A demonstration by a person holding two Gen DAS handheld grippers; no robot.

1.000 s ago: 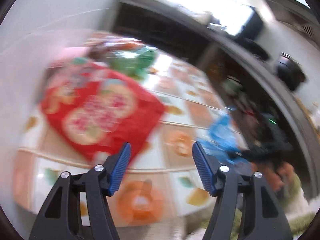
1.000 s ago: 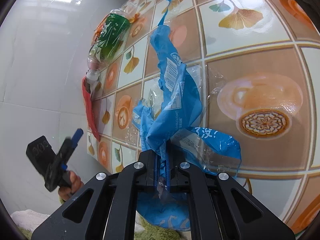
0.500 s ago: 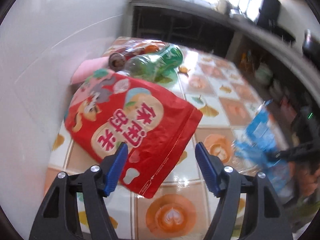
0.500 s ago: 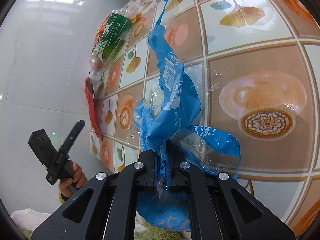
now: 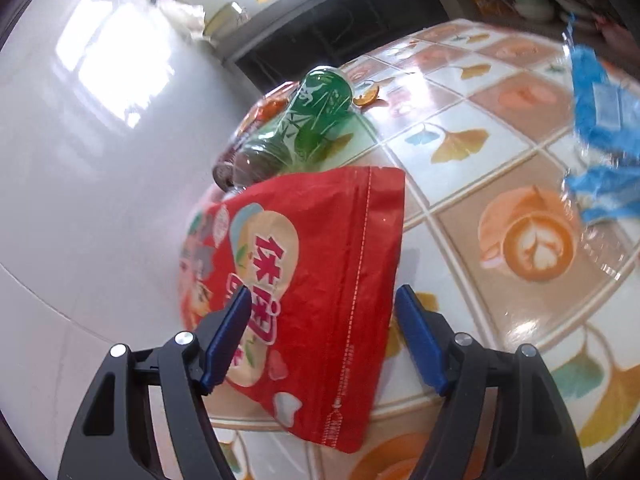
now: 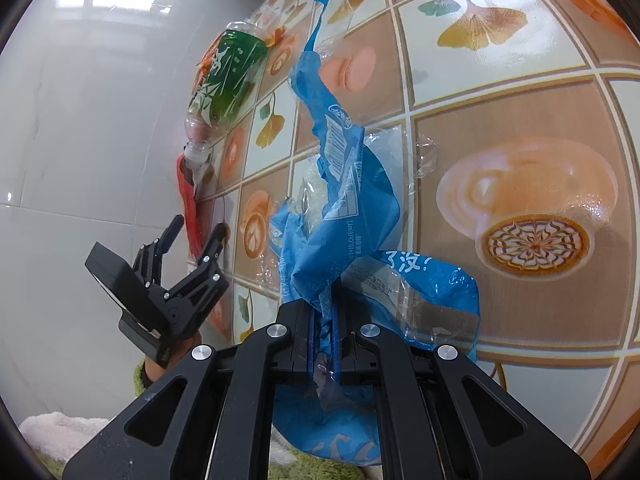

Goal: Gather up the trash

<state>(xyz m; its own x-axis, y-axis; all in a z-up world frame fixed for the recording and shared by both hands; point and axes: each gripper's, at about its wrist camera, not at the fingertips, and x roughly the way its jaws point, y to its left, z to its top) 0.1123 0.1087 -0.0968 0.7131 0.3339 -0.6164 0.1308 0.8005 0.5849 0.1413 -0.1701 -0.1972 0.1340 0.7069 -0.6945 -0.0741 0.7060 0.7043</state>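
My left gripper (image 5: pixel 320 332) has its jaws apart and closing, the near end of the red snack bag (image 5: pixel 316 280) lying between the blue pads (image 5: pixel 226 338), not yet pinched. Beyond the bag lies a green bottle (image 5: pixel 316 124) on its side by the white wall (image 5: pixel 100 160) (cap end toward me). My right gripper (image 6: pixel 323 340) is clamped on the blue plastic wrapper (image 6: pixel 344 216), which trails across the tiled tabletop (image 6: pixel 520 128), well apart from the bag
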